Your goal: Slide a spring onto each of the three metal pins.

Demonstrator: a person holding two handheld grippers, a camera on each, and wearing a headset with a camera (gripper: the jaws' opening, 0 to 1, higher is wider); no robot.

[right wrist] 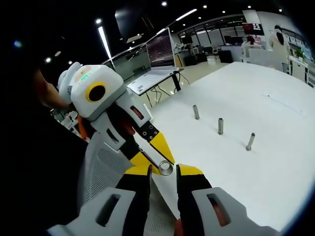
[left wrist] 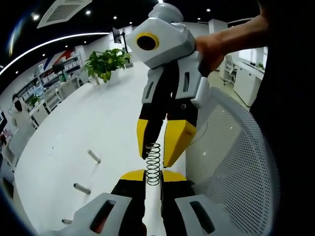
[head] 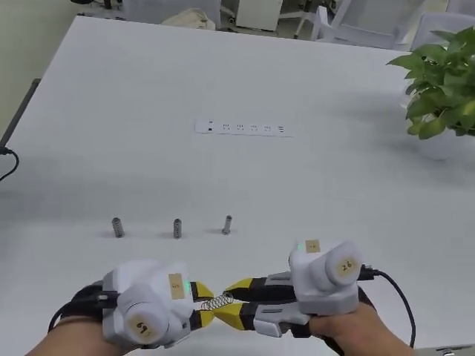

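Observation:
A small metal spring point(head: 217, 302) hangs in the air near the table's front edge, with my left gripper point(head: 204, 304) shut on one end. My right gripper point(head: 227, 300) faces it, its jaws open on either side of the spring's other end. In the left gripper view the spring point(left wrist: 153, 164) rises from my left gripper point(left wrist: 153, 176) into the right gripper point(left wrist: 158, 150). Three pins stand in a row: the left pin point(head: 118, 228) and middle pin point(head: 177, 228) look coiled, and the right pin point(head: 227, 225) looks thin and bare.
A white power strip point(head: 243, 128) lies mid-table beyond the pins. A potted plant point(head: 445, 81) stands at the far right. A black cable point(head: 7, 159) hangs at the left edge. A white mesh chair point(left wrist: 231, 162) is below the grippers.

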